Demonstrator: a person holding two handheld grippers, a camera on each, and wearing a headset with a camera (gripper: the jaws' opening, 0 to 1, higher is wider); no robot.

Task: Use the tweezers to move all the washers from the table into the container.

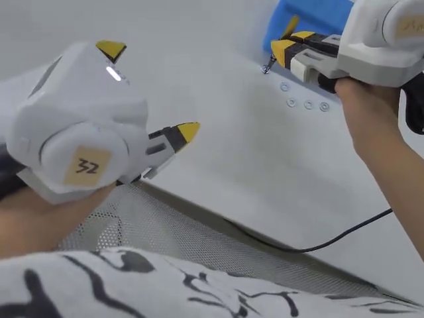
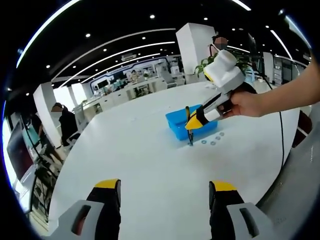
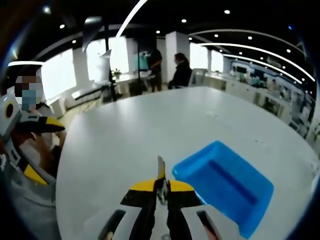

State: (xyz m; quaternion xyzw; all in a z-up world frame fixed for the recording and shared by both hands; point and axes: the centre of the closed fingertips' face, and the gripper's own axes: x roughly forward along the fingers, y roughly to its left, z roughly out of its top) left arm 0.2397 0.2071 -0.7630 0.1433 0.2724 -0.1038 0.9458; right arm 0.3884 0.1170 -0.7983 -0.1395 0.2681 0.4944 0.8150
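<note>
Silver ring washers (image 1: 308, 105) near blue container (image 1: 311, 16)

Your right gripper (image 1: 288, 44) and left gripper (image 1: 149, 89) both have smooth, matt white plastic shells with yellow tips. The tweezers (image 1: 269, 64) pinched in the right claw look like thin metal. Just beyond that claw, the container (image 3: 225, 185) is smooth blue plastic. Near it, the washers (image 1: 308, 105) are pale metal on the smooth, matt white table (image 1: 252, 165). Below your left claw lies perforated grey mesh (image 1: 146, 232).
</note>
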